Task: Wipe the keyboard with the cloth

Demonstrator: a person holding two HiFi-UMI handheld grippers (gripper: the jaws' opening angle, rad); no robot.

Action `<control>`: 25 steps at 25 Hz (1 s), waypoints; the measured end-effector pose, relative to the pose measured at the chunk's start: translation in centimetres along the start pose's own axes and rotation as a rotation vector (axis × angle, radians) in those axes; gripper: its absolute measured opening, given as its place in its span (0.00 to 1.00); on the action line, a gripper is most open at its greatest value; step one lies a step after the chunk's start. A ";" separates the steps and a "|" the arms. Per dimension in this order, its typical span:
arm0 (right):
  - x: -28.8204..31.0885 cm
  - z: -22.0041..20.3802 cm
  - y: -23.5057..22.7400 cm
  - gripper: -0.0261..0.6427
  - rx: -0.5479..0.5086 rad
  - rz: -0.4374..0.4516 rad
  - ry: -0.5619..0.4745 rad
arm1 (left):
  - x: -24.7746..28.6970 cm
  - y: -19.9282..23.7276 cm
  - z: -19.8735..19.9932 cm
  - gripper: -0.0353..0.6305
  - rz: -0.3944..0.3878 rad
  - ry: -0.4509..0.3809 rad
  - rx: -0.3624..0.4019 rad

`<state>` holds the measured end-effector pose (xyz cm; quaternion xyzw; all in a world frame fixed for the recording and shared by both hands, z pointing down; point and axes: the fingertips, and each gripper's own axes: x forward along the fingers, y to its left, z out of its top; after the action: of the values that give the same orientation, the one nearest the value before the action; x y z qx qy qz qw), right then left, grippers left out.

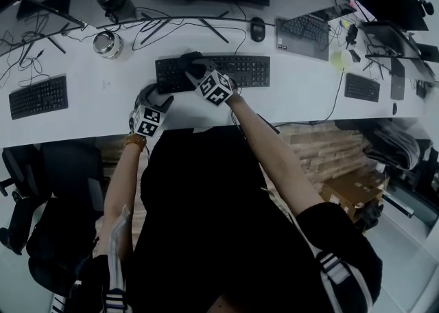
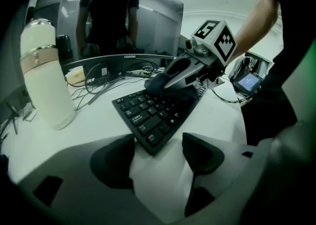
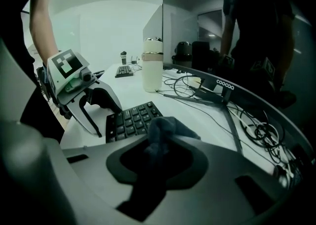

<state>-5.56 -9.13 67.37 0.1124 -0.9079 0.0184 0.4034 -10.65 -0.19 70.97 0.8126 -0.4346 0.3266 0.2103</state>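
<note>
Right gripper view: my right fingers [image 3: 191,166] squeeze the cloth [image 3: 162,131] on the keyboard [image 3: 129,120], left end; keys run right. Left fingers [image 2: 114,162] open, empty.

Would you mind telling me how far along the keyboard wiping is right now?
Done: the crumpled dark cloth is clamped in the right hand-held gripper. In hand: the cloth rests on the left part of the flat black keyboard, with the open left hand-held gripper at the keyboard's near left corner. Left: probably the keys to the right; which keys are already clean cannot be told.
</note>
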 end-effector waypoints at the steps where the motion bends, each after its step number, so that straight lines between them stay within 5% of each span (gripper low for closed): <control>1: 0.2 0.3 0.2 0.15 -0.001 0.003 -0.001 | 0.0 0.0 0.0 0.52 -0.001 0.002 -0.001; 25: 5.5 5.8 4.9 0.15 -0.110 0.111 0.034 | 0.2 0.2 -0.1 0.52 -0.002 -0.002 -0.005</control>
<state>-14.40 -6.15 67.79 0.0394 -0.9053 -0.0073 0.4229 -10.77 -0.35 71.18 0.8128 -0.4346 0.3245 0.2124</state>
